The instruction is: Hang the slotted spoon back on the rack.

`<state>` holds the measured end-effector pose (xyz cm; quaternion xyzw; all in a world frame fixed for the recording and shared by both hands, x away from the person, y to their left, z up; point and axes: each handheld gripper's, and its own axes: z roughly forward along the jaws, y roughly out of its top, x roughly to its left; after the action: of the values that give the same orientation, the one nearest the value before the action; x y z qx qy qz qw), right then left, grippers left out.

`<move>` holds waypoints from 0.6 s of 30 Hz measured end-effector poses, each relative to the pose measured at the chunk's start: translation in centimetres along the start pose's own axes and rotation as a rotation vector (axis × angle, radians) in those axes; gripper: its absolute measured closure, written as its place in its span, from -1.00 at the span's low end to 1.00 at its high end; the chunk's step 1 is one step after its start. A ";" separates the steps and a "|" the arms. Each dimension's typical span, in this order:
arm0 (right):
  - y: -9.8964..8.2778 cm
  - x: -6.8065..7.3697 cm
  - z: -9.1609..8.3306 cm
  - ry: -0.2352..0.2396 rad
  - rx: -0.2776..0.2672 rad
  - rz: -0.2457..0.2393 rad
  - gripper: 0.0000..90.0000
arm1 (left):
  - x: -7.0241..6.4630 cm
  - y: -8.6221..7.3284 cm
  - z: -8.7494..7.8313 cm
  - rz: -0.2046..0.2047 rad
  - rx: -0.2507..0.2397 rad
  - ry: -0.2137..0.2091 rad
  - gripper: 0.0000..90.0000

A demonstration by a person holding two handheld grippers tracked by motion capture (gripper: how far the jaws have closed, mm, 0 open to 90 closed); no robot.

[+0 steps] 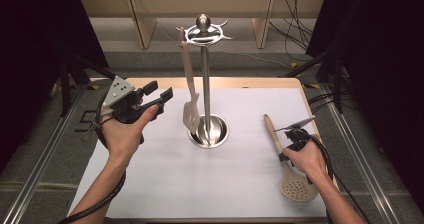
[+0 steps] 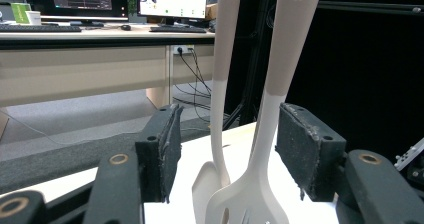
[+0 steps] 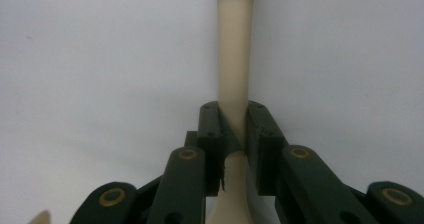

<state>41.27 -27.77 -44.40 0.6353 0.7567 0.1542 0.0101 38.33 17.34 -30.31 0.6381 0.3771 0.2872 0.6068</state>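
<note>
Right gripper (image 1: 295, 134) sits at about 4 o'clock from the stand (image 1: 206, 84), low over the desk (image 1: 165, 184). In the right gripper view its fingers (image 3: 212, 134) are clamped on the neck of the skimmer (image 1: 285, 159), just above where the handle widens toward the perforated bowl. The skimmer lies flat on the white mat, handle pointing to roughly 11 o'clock, bowl nearest the person. My guess is that gripping close to the bowl leaves the handle's far end free, so that end can be lifted toward the ring of hooks (image 1: 205, 33) at the top of the stand.

Left gripper (image 1: 155, 100) is held raised at about 9 o'clock from the stand, fingers (image 2: 160, 149) apart and holding nothing. The left gripper view looks between them at the slotted turner (image 1: 190, 91), which hangs upright from a hook with its blade down near the round base. Probably the open gripper waits there to steady the stand or the turner while the other utensil is brought up.

A second pale utensil shape shows behind the turner in the left gripper view; it may be a reflection in the pole, I cannot tell.
</note>
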 end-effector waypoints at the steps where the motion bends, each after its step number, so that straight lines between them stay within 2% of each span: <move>1: -0.1 0.1 -0.3 -0.010 -0.027 0.005 0.76 | -0.1 0.0 0.0 -0.001 -0.002 -0.003 -0.06; 2: -0.2 0.5 -0.5 0.006 -0.052 0.038 0.76 | -0.1 0.1 -0.1 -0.001 -0.002 -0.005 -0.06; 3: -0.3 0.3 -0.8 0.007 -0.083 -0.021 0.76 | -0.2 0.1 -0.1 0.005 -0.002 -0.010 -0.06; 5: -0.6 0.8 -1.5 0.041 -0.154 -0.033 0.76 | -0.4 0.2 -0.2 0.004 -0.003 -0.019 -0.06; 6: -0.7 0.5 -1.6 0.045 -0.206 -0.100 0.76 | -0.6 0.2 -0.2 0.000 -0.003 -0.024 -0.06; 7: -0.9 0.9 -2.0 0.068 -0.237 -0.092 0.76 | -0.7 0.2 -0.2 0.002 -0.003 -0.028 -0.06; 8: -0.9 0.9 -2.1 0.085 -0.269 -0.118 0.76 | -0.8 0.2 -0.2 0.003 -0.004 -0.039 -0.06; 9: -1.0 1.0 -2.3 0.079 -0.311 -0.145 0.76 | -0.9 0.2 -0.2 0.002 -0.004 -0.048 -0.06; 10: -1.0 1.0 -2.5 0.071 -0.327 -0.174 0.76 | -1.2 0.2 -0.2 0.001 -0.005 -0.059 -0.06; 11: -1.2 1.6 -3.0 0.119 -0.372 -0.166 0.76 | -1.4 0.3 -0.2 0.006 -0.005 -0.068 -0.06; 12: -1.3 1.9 -3.2 0.108 -0.414 -0.173 0.76 | -1.6 0.3 -0.1 0.011 -0.006 -0.076 -0.06; 13: -1.5 2.2 -3.4 0.142 -0.454 -0.187 0.76 | -1.9 0.4 -0.1 0.012 -0.009 -0.083 -0.06; 14: -1.5 2.5 -3.6 0.151 -0.506 -0.216 0.76 | -2.1 0.4 0.0 0.013 -0.011 -0.091 -0.05; 16: -1.7 3.2 -4.1 0.161 -0.566 -0.247 0.76 | -2.8 0.5 0.2 0.022 -0.014 -0.110 -0.05; 18: -1.9 3.8 -4.7 0.177 -0.601 -0.268 0.76 | -3.4 0.6 0.4 0.028 -0.015 -0.128 -0.04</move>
<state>37.71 -25.39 -39.72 0.4829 0.7521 0.4222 0.1512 36.84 14.28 -29.45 0.6558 0.3262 0.2569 0.6304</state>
